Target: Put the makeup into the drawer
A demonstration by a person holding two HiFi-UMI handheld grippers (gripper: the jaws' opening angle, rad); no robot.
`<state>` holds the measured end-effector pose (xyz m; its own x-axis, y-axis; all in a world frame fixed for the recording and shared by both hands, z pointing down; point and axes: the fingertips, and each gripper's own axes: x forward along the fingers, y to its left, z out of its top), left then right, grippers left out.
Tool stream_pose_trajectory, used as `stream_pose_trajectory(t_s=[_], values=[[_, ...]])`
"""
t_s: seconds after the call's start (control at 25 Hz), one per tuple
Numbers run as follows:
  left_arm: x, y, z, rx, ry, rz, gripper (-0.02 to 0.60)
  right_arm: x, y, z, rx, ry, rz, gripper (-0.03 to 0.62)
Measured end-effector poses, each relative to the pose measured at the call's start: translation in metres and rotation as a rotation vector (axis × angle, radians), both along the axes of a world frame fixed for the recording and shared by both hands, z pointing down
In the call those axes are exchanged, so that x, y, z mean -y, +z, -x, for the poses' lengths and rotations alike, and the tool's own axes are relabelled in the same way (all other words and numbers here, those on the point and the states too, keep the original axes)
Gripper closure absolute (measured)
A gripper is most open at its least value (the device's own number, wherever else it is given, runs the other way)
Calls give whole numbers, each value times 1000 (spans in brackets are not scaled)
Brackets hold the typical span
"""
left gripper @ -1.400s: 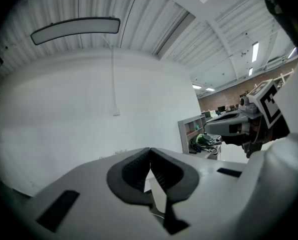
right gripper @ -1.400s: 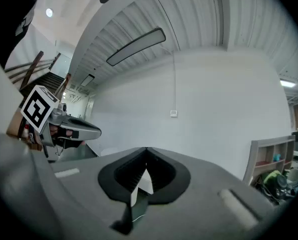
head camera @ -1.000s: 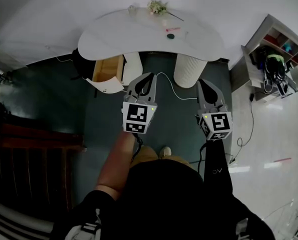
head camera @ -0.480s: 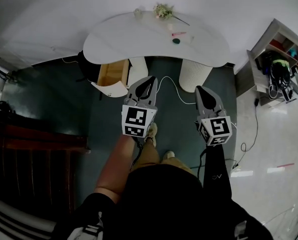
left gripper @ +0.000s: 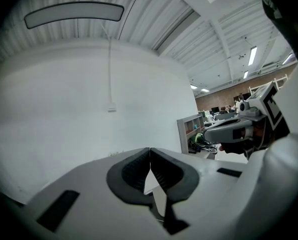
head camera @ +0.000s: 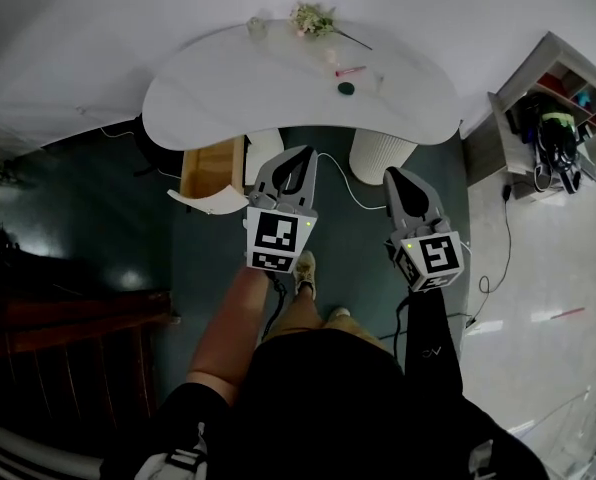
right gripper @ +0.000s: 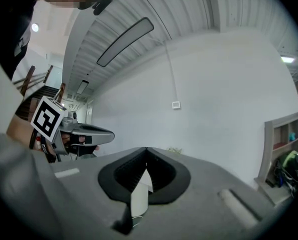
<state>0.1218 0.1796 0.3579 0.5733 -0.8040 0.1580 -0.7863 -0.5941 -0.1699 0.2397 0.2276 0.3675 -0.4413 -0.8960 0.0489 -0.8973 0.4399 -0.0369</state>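
- Pink stick (head camera: 350, 70): slim, lying flat and slightly slanted on the white counter (head camera: 238, 88), right of centre.
- Round pot (head camera: 346, 88): small, dark green, flat on the counter just in front of the stick, not touching it.
- Drawer (head camera: 210, 163): light wood inside, curved white front. It is pulled open under the counter's left end. Its contents cannot be made out.
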Motion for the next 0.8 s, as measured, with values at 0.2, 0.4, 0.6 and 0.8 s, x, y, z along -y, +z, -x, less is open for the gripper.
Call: stream_pose_trajectory(t_s=[0.2, 0.4, 0.6, 0.8], values=[[63, -4, 13, -8, 37, -9, 572, 63, -15, 24, 34, 5, -40, 591], [115, -6, 28, -13, 69, -12, 572, 113, -18, 41, -11, 49, -33, 591], [143, -8, 29, -29, 135, 8, 572, 142, -18, 59, 8, 44, -23, 591], [161, -11, 36, -64, 132, 24, 572, 163, -20, 68, 4, 43, -15, 591]])
